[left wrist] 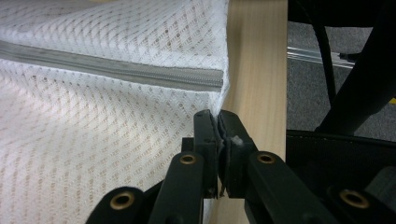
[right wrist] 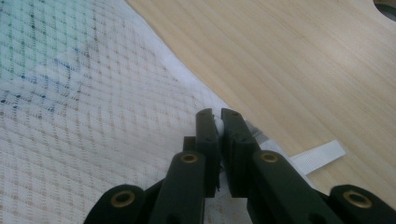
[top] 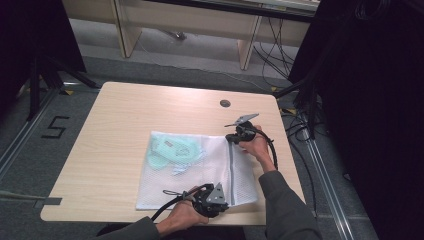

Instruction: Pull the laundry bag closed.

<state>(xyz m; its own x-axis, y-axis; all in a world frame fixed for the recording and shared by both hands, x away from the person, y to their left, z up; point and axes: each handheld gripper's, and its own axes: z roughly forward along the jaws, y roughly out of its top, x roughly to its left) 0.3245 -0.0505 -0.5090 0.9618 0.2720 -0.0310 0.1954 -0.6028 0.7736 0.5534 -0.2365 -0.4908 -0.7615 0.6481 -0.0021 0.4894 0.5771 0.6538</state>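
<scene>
Mesh laundry bag (top: 195, 170) pinched at opposite edges by both clenched hand-held grippers.

A mesh bag (top: 195, 170) lies on the table (top: 115, 125), a claw at each zipper (top: 231, 172) end.

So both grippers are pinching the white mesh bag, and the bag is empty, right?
Not quite. Both the left gripper and the right gripper do pinch the white mesh bag, but it is not empty: the high view shows a pale green item inside it, near the far left corner.
</scene>
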